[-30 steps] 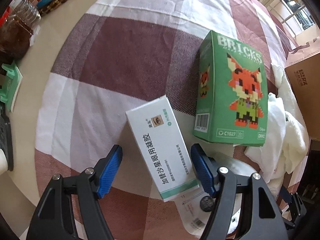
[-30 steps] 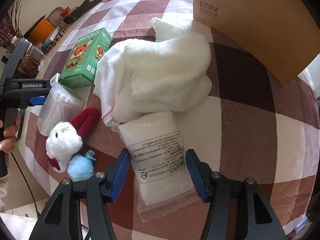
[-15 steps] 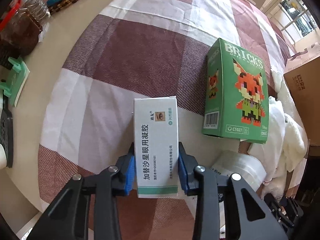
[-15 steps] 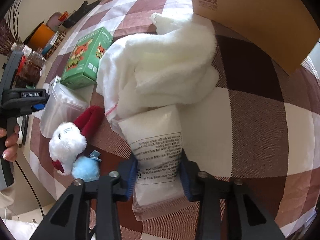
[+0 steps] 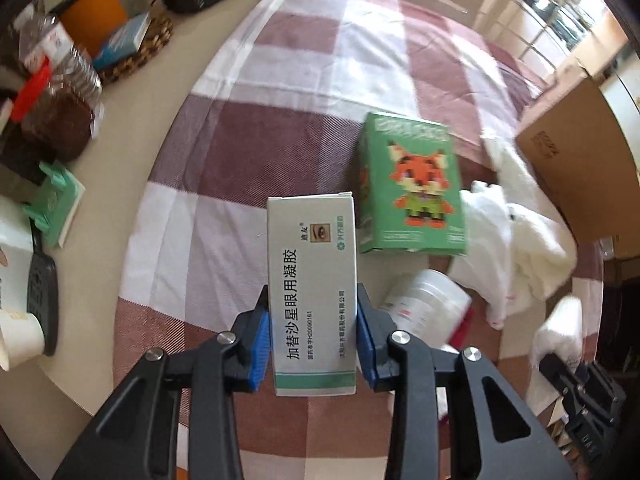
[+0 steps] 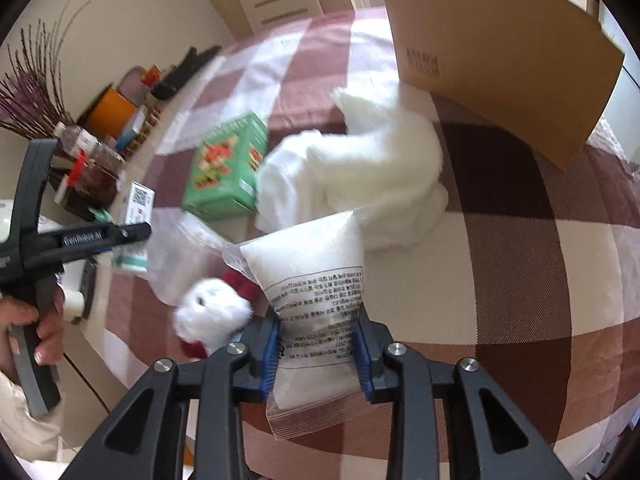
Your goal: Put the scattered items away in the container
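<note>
Your left tongs pinch the white medicine carton across its width, its long axis running straight ahead. Your right tongs pinch the clear bag of white powder near its lower end. The cardboard box stands ahead and right of the right tongs, far right of the left, so the right hand is nearer. The white towel lies heaped against the box; carry both loads over it. The green bricks box, plastic jar and plush toy remain on the checked counter.
</note>
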Tool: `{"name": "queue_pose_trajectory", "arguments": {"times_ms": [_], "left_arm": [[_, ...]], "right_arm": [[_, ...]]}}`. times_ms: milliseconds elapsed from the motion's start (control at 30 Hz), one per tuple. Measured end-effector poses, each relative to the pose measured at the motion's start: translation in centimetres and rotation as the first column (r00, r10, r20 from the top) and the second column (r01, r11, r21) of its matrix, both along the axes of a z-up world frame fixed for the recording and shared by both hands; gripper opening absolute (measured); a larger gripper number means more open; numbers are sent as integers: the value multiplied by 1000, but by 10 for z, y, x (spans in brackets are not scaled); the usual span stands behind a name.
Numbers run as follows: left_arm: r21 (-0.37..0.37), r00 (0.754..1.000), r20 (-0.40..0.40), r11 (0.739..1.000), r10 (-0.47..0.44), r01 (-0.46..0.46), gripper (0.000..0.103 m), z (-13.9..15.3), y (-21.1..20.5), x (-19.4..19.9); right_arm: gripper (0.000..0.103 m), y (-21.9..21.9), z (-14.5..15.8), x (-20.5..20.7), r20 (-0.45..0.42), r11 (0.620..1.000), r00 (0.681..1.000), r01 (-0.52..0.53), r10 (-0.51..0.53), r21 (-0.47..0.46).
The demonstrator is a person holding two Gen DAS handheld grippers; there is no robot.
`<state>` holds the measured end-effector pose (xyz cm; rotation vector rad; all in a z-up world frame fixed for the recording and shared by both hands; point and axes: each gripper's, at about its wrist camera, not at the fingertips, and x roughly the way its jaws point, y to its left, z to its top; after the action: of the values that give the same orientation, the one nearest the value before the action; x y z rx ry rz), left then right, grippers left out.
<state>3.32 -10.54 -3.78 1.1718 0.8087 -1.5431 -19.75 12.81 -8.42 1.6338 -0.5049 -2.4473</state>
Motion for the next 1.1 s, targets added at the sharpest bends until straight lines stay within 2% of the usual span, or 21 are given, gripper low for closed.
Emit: {"name": "queue_pose_trajectory", "arguments": {"times_ms": [267, 533, 833, 1100], "left_arm": [[-39, 993, 12, 992, -121, 121, 37, 31, 40, -7], [-96, 979, 27, 974, -201, 203, 37, 56, 64, -23], [-139, 958, 30, 948, -285, 286, 37, 74, 84, -41], [-155, 927, 37, 914, -373, 374, 37, 78, 100, -64]], "right_arm": [[31, -9, 39, 6, -68, 1000, 998, 5, -5, -2], [31, -18, 73, 9, -129, 1000, 992, -7, 8, 15], [31, -17, 94, 18, -159, 1000, 987, 12, -8, 27], [31, -7, 99, 30, -165, 998, 985, 61, -55, 32]]}}
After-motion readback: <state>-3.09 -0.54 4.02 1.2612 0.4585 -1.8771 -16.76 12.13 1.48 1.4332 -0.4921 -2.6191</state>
